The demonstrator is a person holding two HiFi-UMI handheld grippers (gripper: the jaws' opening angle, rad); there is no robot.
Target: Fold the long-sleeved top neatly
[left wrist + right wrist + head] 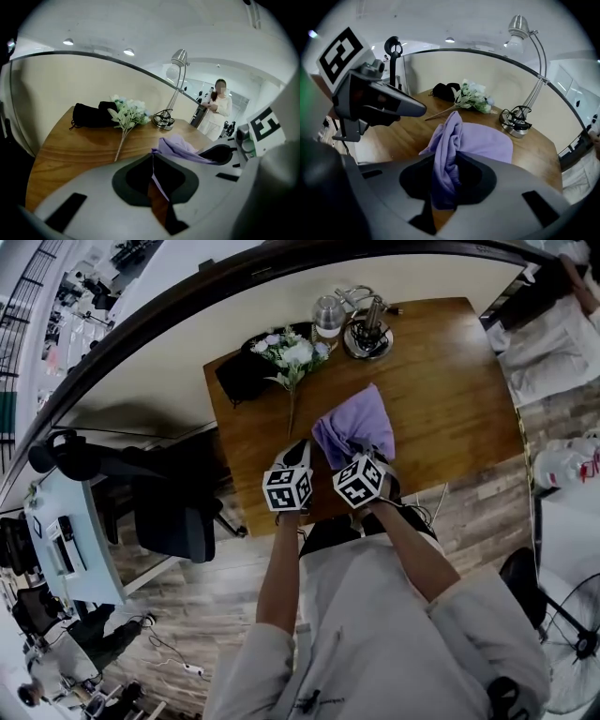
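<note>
- Reaching over the table (450, 399) edge, we hold both forearms (281, 568) side by side, grippers angled down.
- Our left gripper (153, 183) pinches a thin edge of the purple top (361, 418).
- Our right gripper (443, 187) clamps a bunched fold of it, mid-table.

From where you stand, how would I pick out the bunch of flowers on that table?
On the wooden table, look to the far edge, where a black bag, a clear bottle and a lamp base stand. The flowers lie by the black bag, stem toward the near edge; they alone have white blooms and green leaves.
</note>
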